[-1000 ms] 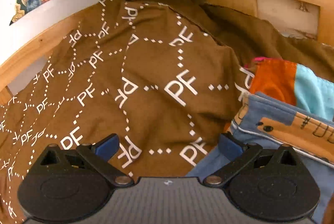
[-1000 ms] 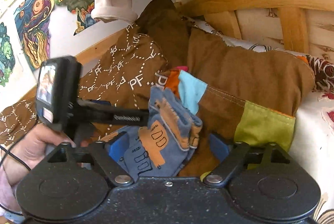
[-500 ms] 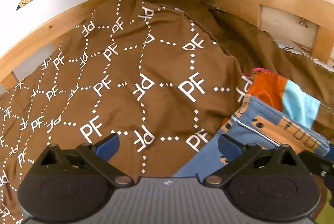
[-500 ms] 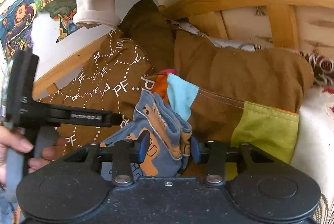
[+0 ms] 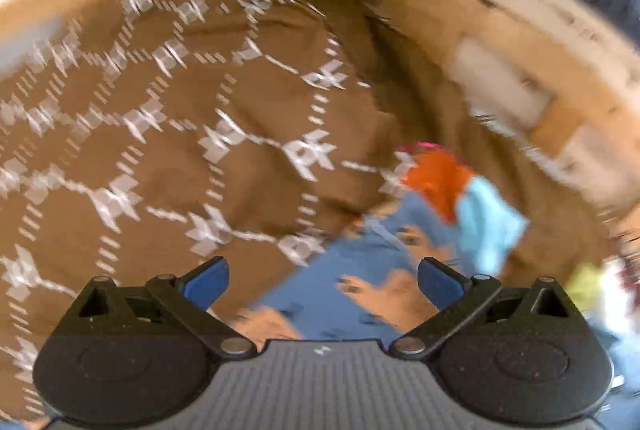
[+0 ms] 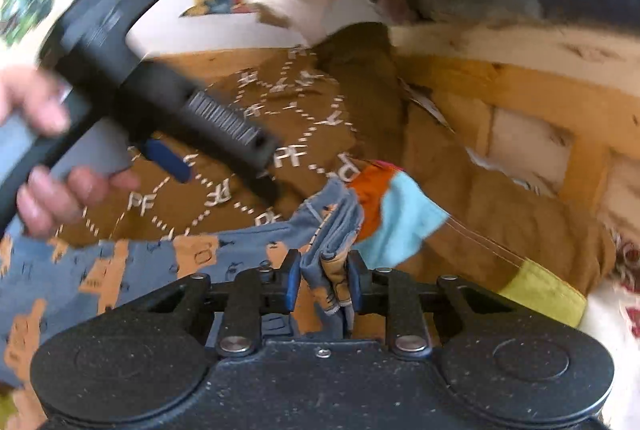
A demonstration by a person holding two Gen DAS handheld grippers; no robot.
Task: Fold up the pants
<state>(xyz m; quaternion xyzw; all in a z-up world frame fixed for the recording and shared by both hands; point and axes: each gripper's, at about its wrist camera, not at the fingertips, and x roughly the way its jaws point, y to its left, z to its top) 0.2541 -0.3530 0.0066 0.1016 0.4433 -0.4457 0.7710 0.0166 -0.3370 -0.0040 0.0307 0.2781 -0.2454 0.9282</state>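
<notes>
Between right claw (image 6: 323,280) pads: one pants (image 6: 132,270), seemingly bunched.

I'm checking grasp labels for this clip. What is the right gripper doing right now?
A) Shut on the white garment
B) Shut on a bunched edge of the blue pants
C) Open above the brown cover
B: the right gripper pinches a bunched edge of the blue pants between its fingers.

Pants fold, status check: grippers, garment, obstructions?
Right gripper shut on bunched pants edge. Left gripper open, empty, above pants. Brown PF blanket underneath; nothing blocking.
</notes>
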